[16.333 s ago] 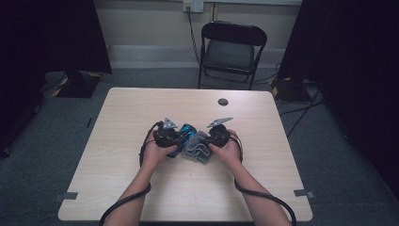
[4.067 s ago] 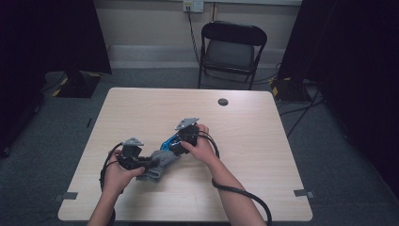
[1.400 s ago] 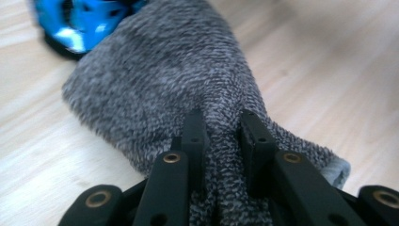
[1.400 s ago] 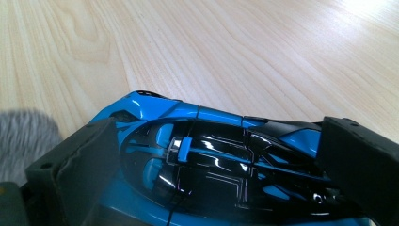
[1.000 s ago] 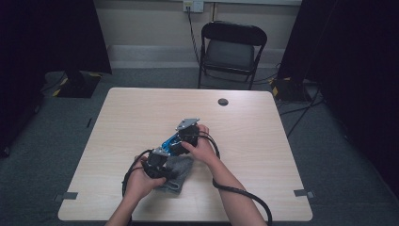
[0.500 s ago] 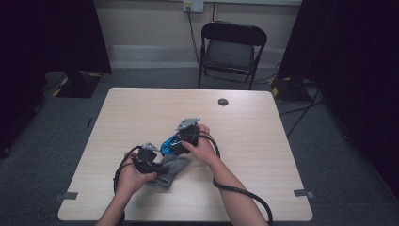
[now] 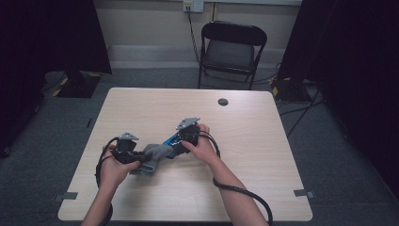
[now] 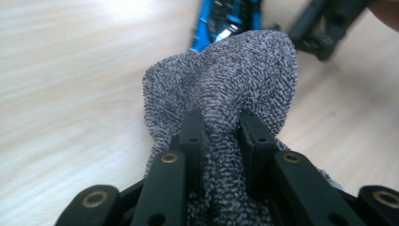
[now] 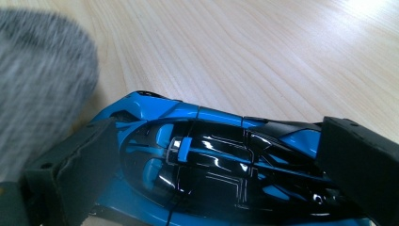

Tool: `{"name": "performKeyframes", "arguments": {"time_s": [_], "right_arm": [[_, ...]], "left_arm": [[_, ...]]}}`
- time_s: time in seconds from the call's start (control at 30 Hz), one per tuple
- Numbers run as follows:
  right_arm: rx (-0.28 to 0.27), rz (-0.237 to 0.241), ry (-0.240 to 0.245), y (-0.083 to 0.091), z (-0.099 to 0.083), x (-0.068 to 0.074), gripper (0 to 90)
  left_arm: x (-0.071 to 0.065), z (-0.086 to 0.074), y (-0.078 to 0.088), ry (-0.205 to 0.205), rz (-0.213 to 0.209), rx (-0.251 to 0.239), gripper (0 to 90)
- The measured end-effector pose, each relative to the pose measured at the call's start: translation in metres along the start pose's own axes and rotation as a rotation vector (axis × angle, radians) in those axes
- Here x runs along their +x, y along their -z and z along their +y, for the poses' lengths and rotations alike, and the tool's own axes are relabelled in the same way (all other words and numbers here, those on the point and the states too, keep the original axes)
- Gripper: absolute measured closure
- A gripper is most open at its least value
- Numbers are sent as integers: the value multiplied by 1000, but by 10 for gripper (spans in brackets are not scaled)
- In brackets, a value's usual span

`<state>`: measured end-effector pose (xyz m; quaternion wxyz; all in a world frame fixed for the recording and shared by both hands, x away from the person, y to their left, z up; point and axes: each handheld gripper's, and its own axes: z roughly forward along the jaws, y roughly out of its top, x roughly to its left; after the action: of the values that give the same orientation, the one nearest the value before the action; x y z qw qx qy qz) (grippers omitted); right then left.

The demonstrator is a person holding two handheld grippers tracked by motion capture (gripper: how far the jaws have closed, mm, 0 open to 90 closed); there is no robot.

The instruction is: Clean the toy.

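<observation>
Work in hand: wiping a blue toy car (image 9: 221, 165) with a grey knitted cloth (image 8: 226, 94) on the wooden table (image 7: 263, 141). The right gripper (image 9: 207, 169) is clamped on the car, one jaw on each flank, body and dark canopy between them; judged a holding grip, pinning the car flat on the tabletop just left of centre so it does not slide under the wiping. In the high view the right hand (image 7: 202, 146) sits on that gripper, wrist low. The left gripper (image 8: 221, 136) is clenched on the cloth: a bunched fold stands pinched between its jaws, and the loose part bulges forward as a pad. That pad sits at the car's near end, touching or just short of it; contact cannot be settled. High view: left hand (image 7: 115, 167) to the left of the car, cloth (image 7: 153, 155) between the two grippers. A small dark disc (image 7: 223, 101) lies well apart, toward the far edge.
</observation>
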<state>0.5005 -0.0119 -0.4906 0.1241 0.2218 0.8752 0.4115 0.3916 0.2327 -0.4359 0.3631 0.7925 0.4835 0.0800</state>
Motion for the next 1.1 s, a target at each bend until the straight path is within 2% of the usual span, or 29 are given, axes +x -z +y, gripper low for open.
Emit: {"name": "performKeyframes", "arguments": {"time_s": [0.03, 0.17, 0.37, 0.53, 0.6, 0.67, 0.77, 0.83, 0.93, 1.0, 1.1], "right_arm": [[-2, -1, -2, 0, 0, 0, 0], [1, 2, -2, 0, 0, 0, 0], [-1, 3, 1, 0, 0, 0, 0], [-4, 5, 1, 0, -1, -1, 0], [-3, 7, 4, 0, -1, -1, 0], [-8, 10, 7, 0, -1, -2, 0], [-10, 11, 9, 0, -2, -2, 0], [-10, 12, 6, 1, -2, -2, 0], [-9, 15, 7, 0, -2, -3, 0], [-15, 18, 0, 0, -2, -3, 0], [-39, 28, -11, -4, -3, -2, 0]], "left_arm": [[5, 3, -1, 16, 18, -12, 739], [16, 13, -8, 25, 36, -27, 739], [27, 30, -24, 27, 45, -40, 737], [31, 37, -35, 12, 60, -30, 737], [32, 39, -41, 10, 58, -44, 729], [35, 40, -48, 23, 77, -40, 726], [38, 42, -52, 30, 73, -36, 727], [38, 46, -57, 17, 91, -34, 727], [38, 53, -67, -3, 90, -22, 720], [38, 56, -71, -4, 94, -36, 718], [37, 60, -78, -3, 93, -32, 715]]}}
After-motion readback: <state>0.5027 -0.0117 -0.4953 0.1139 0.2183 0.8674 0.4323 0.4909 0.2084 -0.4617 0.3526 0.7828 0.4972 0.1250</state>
